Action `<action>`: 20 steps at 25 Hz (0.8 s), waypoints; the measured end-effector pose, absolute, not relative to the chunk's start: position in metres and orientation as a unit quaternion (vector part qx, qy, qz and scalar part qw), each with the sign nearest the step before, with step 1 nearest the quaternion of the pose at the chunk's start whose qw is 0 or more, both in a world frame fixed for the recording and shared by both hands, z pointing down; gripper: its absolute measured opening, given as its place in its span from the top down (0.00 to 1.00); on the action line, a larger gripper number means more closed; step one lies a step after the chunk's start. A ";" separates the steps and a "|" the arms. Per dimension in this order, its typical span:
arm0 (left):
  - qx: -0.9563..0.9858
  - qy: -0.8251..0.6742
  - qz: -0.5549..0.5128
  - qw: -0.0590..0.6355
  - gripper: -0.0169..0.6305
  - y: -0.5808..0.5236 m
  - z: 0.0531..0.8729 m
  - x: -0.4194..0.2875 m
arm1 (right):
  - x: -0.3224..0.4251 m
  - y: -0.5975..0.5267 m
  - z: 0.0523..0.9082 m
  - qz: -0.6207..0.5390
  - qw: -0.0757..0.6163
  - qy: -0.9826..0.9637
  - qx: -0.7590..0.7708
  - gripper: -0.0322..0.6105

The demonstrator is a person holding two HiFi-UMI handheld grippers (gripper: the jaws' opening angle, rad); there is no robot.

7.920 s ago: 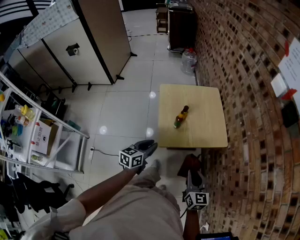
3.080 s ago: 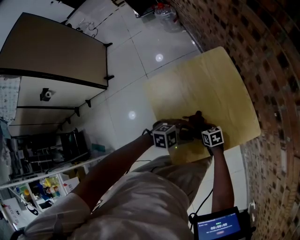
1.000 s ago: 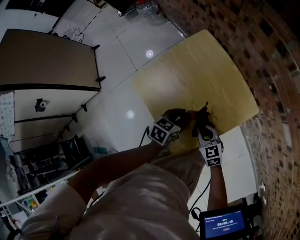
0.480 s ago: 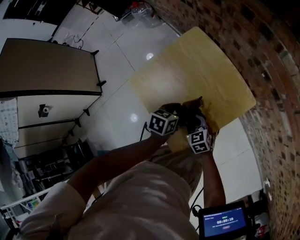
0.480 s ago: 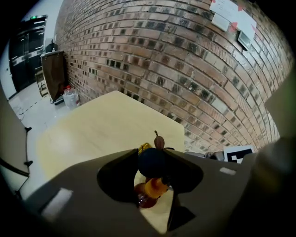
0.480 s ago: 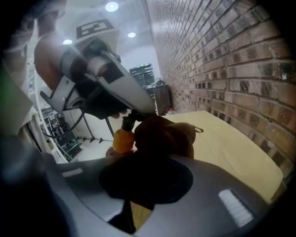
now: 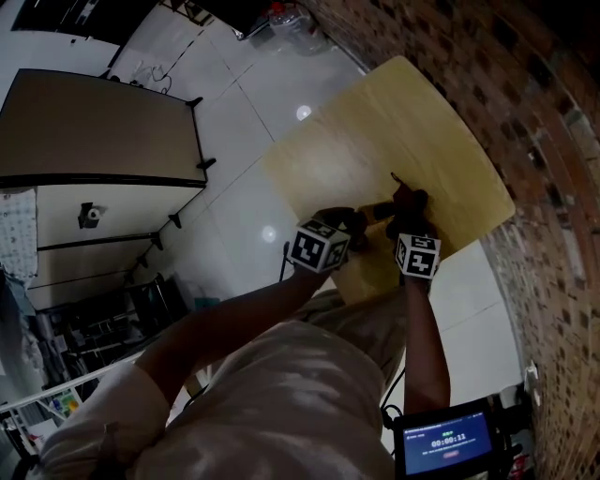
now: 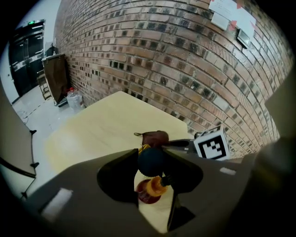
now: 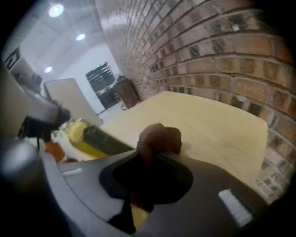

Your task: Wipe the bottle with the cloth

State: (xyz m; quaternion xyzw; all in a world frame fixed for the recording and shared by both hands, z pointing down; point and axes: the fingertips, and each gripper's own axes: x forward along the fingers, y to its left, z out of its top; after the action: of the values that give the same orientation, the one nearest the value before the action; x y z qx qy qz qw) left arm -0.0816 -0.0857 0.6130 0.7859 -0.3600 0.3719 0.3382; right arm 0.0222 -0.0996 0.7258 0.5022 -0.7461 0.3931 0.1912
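My left gripper (image 8: 152, 156) is shut on the bottle (image 8: 151, 162), which I see end-on here: dark cap, orange neck, red body below. In the right gripper view the bottle (image 9: 92, 137) lies slanted, yellow with a dark label. My right gripper (image 9: 157, 155) is shut on a bunched brown cloth (image 9: 159, 138) beside the bottle. In the head view both grippers meet over the near edge of the table (image 7: 441, 141): the left gripper (image 7: 361, 220) holds the bottle (image 7: 379, 212) while the right gripper (image 7: 410, 214) has the cloth (image 7: 410, 195) at its far end.
A brick wall (image 7: 534, 84) runs along the table's right side. A large water jug (image 7: 286, 14) stands on the tiled floor beyond the table. A tall cabinet (image 7: 94, 122) is to the left. A small screen (image 7: 448, 441) sits low at the right.
The right gripper with the cloth drew in toward me along the bottle, then moved back out to the right and farther away. The left gripper kept its hold, nearly still.
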 end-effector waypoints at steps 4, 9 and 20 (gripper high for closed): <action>0.786 -0.359 0.387 0.322 0.70 -0.082 0.611 -0.089 | 0.043 -0.119 0.698 0.401 0.135 -0.735 0.530 0.85; 0.788 -0.341 0.414 0.303 0.70 -0.076 0.610 -0.083 | -0.023 -0.092 0.700 0.377 0.187 -0.808 0.411 0.85; 0.798 -0.343 0.402 0.288 0.68 -0.096 0.603 -0.077 | -0.065 -0.091 0.708 0.375 0.198 -0.823 0.377 0.85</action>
State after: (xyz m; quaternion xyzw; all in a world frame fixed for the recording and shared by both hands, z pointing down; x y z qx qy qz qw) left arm -0.0775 -0.0961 0.6035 0.7985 -0.3433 0.4017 0.2885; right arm -0.0647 -0.0912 0.7076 0.3775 -0.8234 0.3747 0.1979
